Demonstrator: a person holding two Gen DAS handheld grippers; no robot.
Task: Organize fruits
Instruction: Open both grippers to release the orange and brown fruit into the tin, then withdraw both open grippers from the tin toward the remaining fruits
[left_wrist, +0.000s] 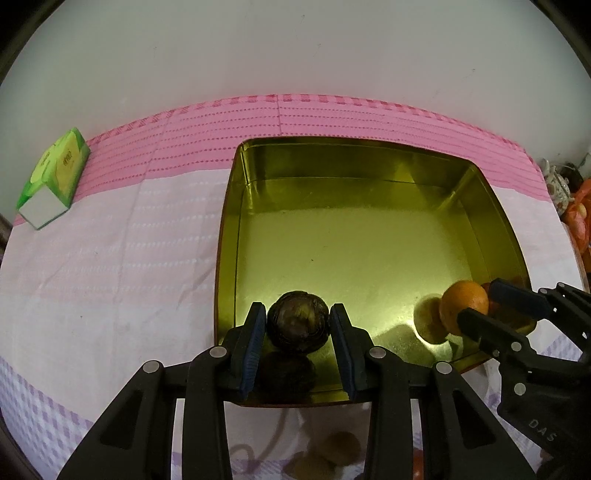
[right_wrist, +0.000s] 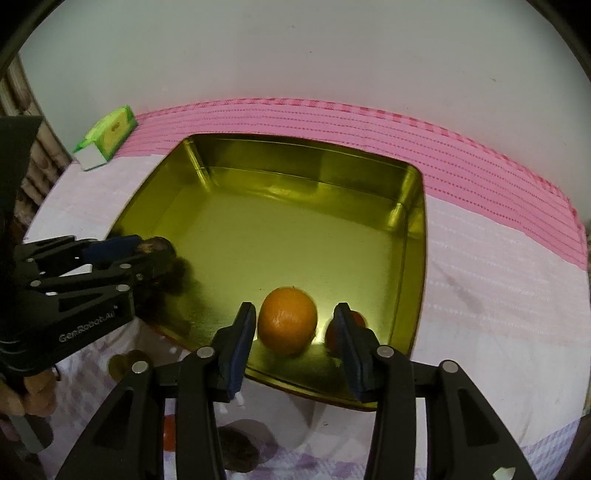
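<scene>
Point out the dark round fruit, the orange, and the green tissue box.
dark brown round fruit (left_wrist: 297, 325): left wrist view, centre of its front face.
round orange fruit (right_wrist: 287, 320): right wrist view, middle of its peel.
green rectangular tissue box (left_wrist: 61, 168): left wrist view, top panel.

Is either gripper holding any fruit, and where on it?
Neither: the left gripper brackets the dark fruit, the right gripper the orange, with gaps.

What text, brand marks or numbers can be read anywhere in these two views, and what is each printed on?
"GenRobot.AI": white lettering on the body of the left gripper, seen from the right wrist view.
"DAS": partial white letters on the body of the right gripper, seen from the left wrist view; the rest is cut off.
Green tissue pack: printing on its top face, too blurred to read.
</scene>
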